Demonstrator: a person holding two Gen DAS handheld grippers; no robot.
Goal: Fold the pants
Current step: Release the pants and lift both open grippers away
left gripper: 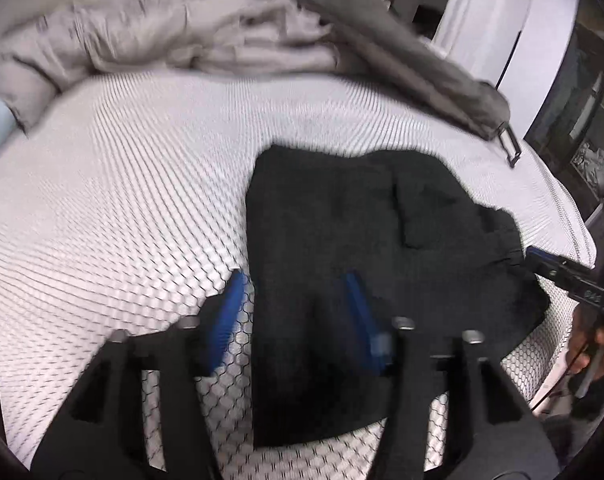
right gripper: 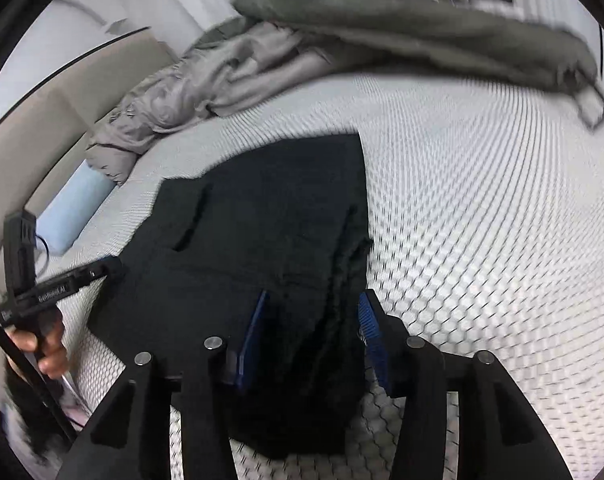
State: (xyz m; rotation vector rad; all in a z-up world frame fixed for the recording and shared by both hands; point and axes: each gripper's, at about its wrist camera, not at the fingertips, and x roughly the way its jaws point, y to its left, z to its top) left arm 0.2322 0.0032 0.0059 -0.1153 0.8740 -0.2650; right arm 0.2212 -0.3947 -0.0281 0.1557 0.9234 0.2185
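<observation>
While the folded black fabric pants (right gripper: 262, 248) lay lengthwise ahead, both blue-padded grippers, left gripper (left gripper: 296, 312) and right gripper (right gripper: 314, 332), were held open and empty, one straddling each near corner.

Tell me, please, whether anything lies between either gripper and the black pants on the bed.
Nothing visible does. The left gripper hangs open right over the near edge of the black pants, and the right gripper has its jaws open astride the bunched cloth. The grey duvet lies farther back on the mattress, apart from the pants.

A crumpled grey duvet (left gripper: 150, 36) and pale blue pillow (right gripper: 76, 208) lie on the mattress (left gripper: 122, 184).
</observation>
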